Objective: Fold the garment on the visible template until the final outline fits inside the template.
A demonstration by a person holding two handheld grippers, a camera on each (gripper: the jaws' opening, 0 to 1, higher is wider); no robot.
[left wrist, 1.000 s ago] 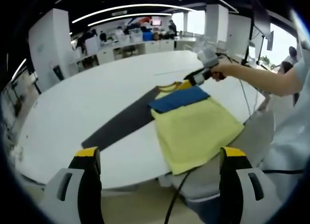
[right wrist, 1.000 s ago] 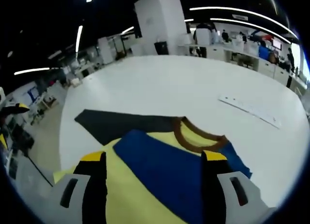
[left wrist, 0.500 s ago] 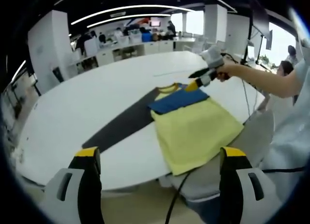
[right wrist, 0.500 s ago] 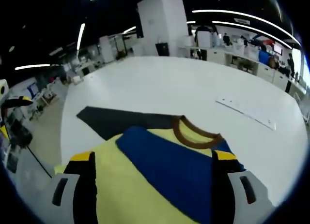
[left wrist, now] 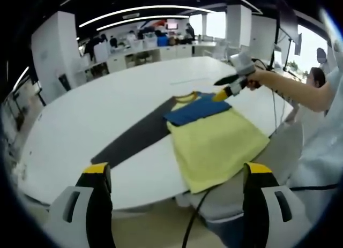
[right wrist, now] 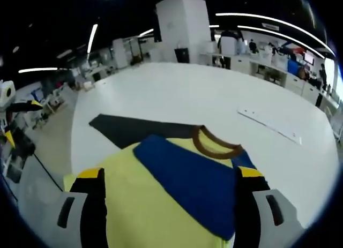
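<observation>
Left gripper [left wrist: 174, 192] first: its yellow-tipped jaws are spread wide with nothing between them, hanging off the near edge of the desk [left wrist: 80, 119], well short of the cloth. Past them, the garment [left wrist: 214, 138] lies flat on the white desk, a pale yellow body with a blue sleeve [left wrist: 195, 110] folded across its upper part and a brown-trimmed collar [left wrist: 186, 97] at the far end. A corner of the yellow cloth reaches the desk's near edge. Beside the garment, partly under it, sits the dark grey template [left wrist: 134, 135], a long strip running off to the left across the desk.

Over at the far end of the garment, the right gripper [left wrist: 228, 86] comes in from the right, held in a person's hand [left wrist: 256, 79] with a bare forearm behind it. Its yellow tips hover just beside the collar and the blue sleeve; from here they look parted and clear of the fabric.

Now the right gripper view: the right gripper's jaws are wide apart and empty, poised over the garment, with the blue sleeve lying between them below. The collar sits just beyond, and the dark template pokes out from under the yellow cloth toward the left. Further out on the desk, a pale, narrow strip [right wrist: 269, 125] lies well apart from the shirt. At the far left edge the left gripper shows small, off the desk.

Behind all this, an open office with a big white pillar [right wrist: 182, 25] and ceiling light strips.
</observation>
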